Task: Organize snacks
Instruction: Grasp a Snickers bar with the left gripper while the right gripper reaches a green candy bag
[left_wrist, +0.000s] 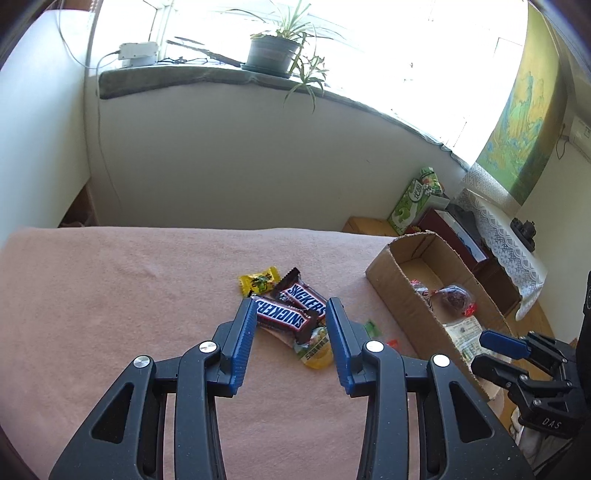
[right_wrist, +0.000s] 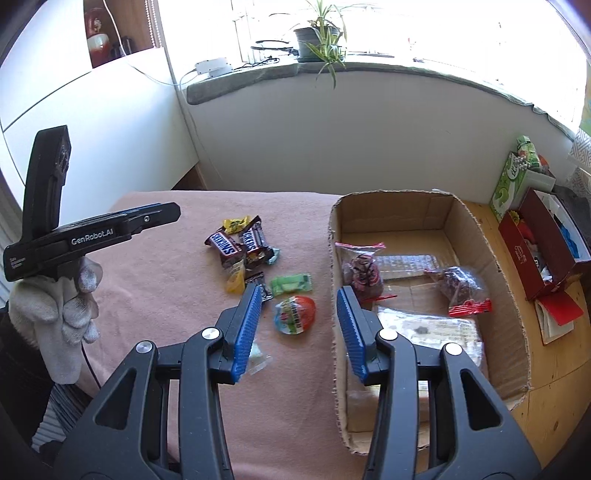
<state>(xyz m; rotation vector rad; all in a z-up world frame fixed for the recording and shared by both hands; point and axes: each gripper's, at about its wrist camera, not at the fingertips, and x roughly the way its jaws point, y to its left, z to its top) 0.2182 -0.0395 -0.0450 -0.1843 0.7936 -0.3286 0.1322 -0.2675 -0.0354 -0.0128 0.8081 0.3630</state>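
Note:
Two Snickers bars (left_wrist: 291, 308) lie on the pink cloth with a yellow candy (left_wrist: 258, 280) behind them and a yellow-green packet (left_wrist: 316, 349) in front. My left gripper (left_wrist: 291, 314) is open and empty, its fingers either side of the near Snickers bar, above it. In the right wrist view the same pile (right_wrist: 236, 245) lies left of a cardboard box (right_wrist: 334, 236) that holds bagged snacks (right_wrist: 461, 286). A green candy (right_wrist: 291, 283) and a red egg-shaped treat (right_wrist: 295, 314) lie nearer. My right gripper (right_wrist: 299, 295) is open and empty above the egg.
The pink cloth (left_wrist: 110, 314) covers the table. A small clear wrapper (right_wrist: 258, 360) lies under the right gripper's left finger. A red box (right_wrist: 535, 251) and a green carton (right_wrist: 511, 181) stand on the wood right of the cardboard box. A potted plant (left_wrist: 273, 51) sits on the windowsill.

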